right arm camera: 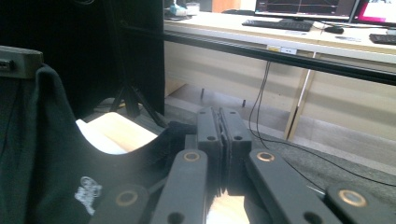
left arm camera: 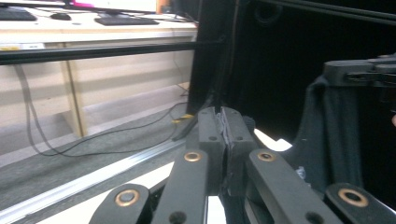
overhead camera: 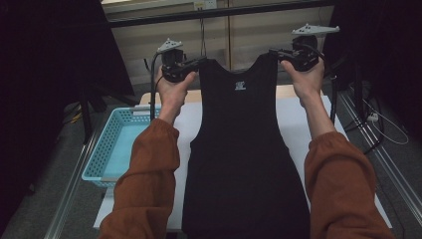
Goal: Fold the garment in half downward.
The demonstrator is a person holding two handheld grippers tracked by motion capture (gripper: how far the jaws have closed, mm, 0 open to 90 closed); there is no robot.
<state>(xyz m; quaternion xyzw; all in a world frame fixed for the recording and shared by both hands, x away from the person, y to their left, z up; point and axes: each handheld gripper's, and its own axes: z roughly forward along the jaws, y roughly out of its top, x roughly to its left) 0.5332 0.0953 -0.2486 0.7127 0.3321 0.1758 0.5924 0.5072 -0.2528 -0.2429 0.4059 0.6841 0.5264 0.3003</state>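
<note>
A black sleeveless top (overhead camera: 241,149) with a small white label at the neck hangs in the air above the white table (overhead camera: 303,119), held up by its two shoulder straps. My left gripper (overhead camera: 201,62) is shut on the left strap and my right gripper (overhead camera: 273,52) is shut on the right strap. In the left gripper view the jaws (left arm camera: 223,126) press together on thin fabric, and the far strap (left arm camera: 327,126) hangs from the other gripper. The right gripper view has its jaws (right arm camera: 220,123) closed, with the top's black cloth (right arm camera: 42,154) to the left.
A light blue plastic basket (overhead camera: 112,144) sits at the table's left edge. A black horizontal bar (overhead camera: 224,12) and wooden desk stand beyond the table. Cables trail on the floor at right (overhead camera: 378,124). Black curtains hang on both sides.
</note>
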